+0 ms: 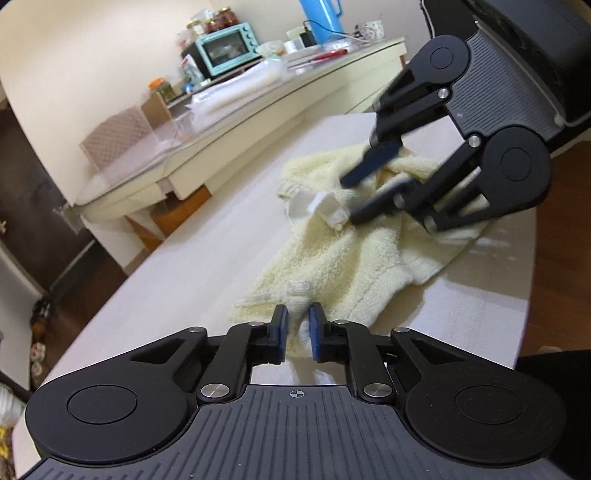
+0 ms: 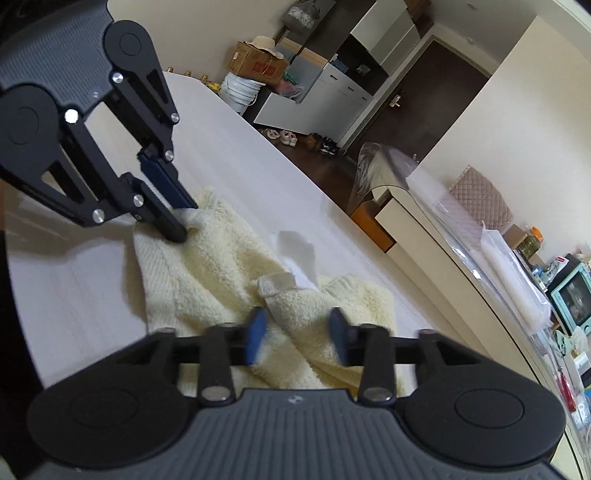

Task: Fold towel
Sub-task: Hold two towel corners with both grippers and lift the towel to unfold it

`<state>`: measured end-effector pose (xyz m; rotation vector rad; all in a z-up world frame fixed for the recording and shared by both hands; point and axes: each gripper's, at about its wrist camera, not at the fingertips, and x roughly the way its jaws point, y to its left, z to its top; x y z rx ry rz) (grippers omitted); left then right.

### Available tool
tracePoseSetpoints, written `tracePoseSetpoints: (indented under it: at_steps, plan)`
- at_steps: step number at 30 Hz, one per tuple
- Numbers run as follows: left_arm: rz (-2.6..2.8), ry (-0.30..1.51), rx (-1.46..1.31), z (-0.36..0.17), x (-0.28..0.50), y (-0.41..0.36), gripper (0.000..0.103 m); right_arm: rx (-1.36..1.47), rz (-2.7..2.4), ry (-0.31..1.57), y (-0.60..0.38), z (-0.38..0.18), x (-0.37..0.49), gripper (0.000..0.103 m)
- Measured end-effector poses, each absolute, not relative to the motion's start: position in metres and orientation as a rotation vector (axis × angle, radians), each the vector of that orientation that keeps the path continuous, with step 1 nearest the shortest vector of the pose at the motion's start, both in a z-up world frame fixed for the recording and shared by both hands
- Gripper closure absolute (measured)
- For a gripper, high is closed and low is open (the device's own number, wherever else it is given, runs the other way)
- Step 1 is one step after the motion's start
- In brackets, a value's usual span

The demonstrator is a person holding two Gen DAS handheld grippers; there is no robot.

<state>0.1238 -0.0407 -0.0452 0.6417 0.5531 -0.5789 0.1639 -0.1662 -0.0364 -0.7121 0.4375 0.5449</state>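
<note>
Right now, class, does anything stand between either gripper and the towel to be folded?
Nothing visible does. The left gripper pinches a corner of the pale yellow towel. The right gripper straddles a fold beside the towel's white tag, jaws apart. The towel lies crumpled on the white table.

no lettering can be read in either view. the cardboard box point(image 2: 256, 61) at the far end of the room carries red printing, too small and blurred to make out. the jars point(image 1: 221, 22) above the oven show labels, also illegible.
</note>
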Motion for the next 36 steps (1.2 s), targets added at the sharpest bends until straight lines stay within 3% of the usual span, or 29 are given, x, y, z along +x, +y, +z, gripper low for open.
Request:
tracePoseSetpoints:
  at_steps: [8,13,16,18,21,24,26,29,31,34,36]
  plan:
    - [-0.575,0.579,0.655,-0.027,0.099,-0.004,0.092,-0.545,0.382,0.314,-0.184,-0.009,0.177,0.099]
    - [-0.653,0.610,0.655,-0.029,0.066,-0.003,0.092,-0.451,0.195,0.375,-0.216,-0.011,0.188,0.098]
    - [-0.691,0.618,0.612,-0.027,0.064,0.001,0.079,-0.440,0.144,0.446,-0.231,-0.024,0.193,0.095]
    - [-0.710,0.609,0.544,-0.018,0.066,0.008,0.060,-0.428,0.140,0.476,-0.240,-0.029,0.189,0.091]
    - [-0.686,0.559,0.463,0.000,0.080,0.017,0.057,-0.426,0.131,0.476,-0.245,-0.030,0.186,0.091]
    - [-0.640,0.523,0.468,0.008,0.109,0.012,0.058,-0.397,0.157,0.441,-0.247,-0.026,0.173,0.087]
    - [-0.637,0.523,0.488,0.004,0.136,-0.004,0.058,-0.409,0.190,0.385,-0.236,-0.017,0.166,0.072]
    - [-0.654,0.563,0.530,-0.014,0.169,-0.031,0.060,-0.430,0.290,0.376,-0.221,-0.011,0.163,0.064]
    - [-0.674,0.609,0.550,-0.028,0.181,-0.044,0.067,-0.466,0.357,0.383,-0.209,-0.009,0.167,0.064]
    - [-0.713,0.634,0.549,-0.035,0.181,-0.049,0.097,-0.565,0.412,0.430,-0.194,-0.019,0.175,0.063]
    - [-0.742,0.621,0.557,-0.035,0.171,-0.052,0.097,-0.612,0.436,0.467,-0.188,-0.027,0.182,0.061]
